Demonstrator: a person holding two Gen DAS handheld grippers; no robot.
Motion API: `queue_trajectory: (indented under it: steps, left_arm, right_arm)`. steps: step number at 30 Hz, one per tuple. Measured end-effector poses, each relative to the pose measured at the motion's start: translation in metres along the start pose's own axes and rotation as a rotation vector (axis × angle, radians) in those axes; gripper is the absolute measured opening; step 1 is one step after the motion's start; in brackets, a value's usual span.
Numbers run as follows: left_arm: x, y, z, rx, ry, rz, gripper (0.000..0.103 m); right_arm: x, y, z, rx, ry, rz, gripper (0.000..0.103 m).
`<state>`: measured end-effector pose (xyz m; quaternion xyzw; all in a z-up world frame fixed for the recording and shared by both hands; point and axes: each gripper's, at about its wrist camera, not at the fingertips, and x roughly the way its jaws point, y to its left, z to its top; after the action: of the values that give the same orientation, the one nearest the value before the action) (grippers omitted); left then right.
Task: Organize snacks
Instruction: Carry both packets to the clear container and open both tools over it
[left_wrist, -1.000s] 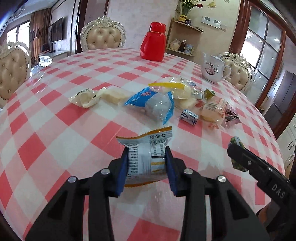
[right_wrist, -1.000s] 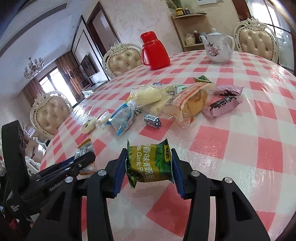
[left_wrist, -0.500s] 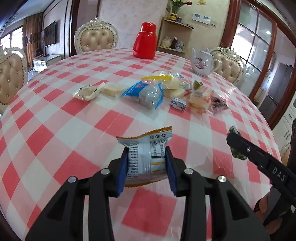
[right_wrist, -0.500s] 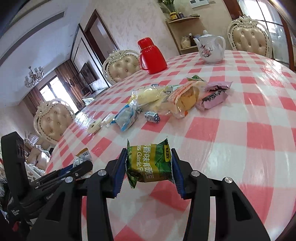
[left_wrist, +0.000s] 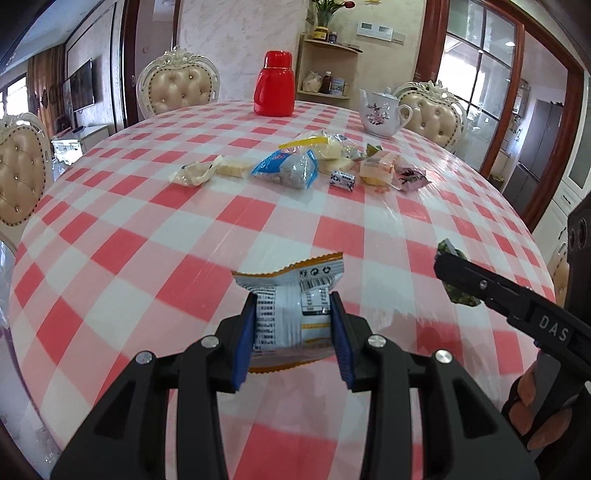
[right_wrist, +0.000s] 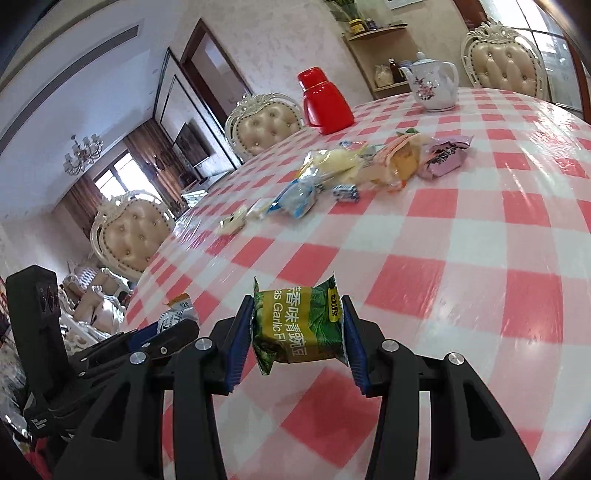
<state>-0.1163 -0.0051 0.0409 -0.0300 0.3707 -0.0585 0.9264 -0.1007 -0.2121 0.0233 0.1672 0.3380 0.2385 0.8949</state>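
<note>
A white snack packet with orange edges (left_wrist: 291, 314) is clamped between the blue pads of the left hand-held gripper (left_wrist: 293, 326), its printed back facing the camera and its top edge standing up past the fingertips. It is held above the desk (left_wrist: 147, 229), which is covered in a red and white checked cloth under clear film.

A green snack packet with yellow lettering (right_wrist: 299, 325) is pinched the same way between the blue pads of the right hand-held gripper (right_wrist: 299, 332), also held above the checked cloth. In the left wrist view this gripper is seen to the right of the left one, with part of the person's hand (left_wrist: 532, 413) on its handle. In the right wrist view the left gripper is seen low to the left with its white packet.

Well ahead of both grippers, a loose pile of snacks (left_wrist: 306, 166) is spread across the middle of the desk: a blue and clear packet (left_wrist: 291, 170), pale yellow wrapped pieces (left_wrist: 207, 171), a small blue and white sweet (left_wrist: 342, 181), an orange-tinted wrapped cake (left_wrist: 378, 170) and a pink packet (left_wrist: 410, 178).

Beyond the pile, a red flask (left_wrist: 275, 86) and a white flowered teapot (left_wrist: 382, 114) stand on the far side of the desk. Cream padded chairs (left_wrist: 177, 90) are set around it.
</note>
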Motion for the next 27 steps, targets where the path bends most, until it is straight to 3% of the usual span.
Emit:
queue_trajectory:
  steps: [12,27]
  left_arm:
    - [-0.044,0.021,-0.043,0.025,0.01,-0.022,0.038]
    - [-0.099,0.102,-0.082,-0.03,0.012,0.032,0.038]
  right_arm:
    - [-0.005,0.053,-0.035,-0.096,0.059,0.019,0.046]
    - [0.006,0.152,-0.072,-0.294,0.143,0.096,0.046]
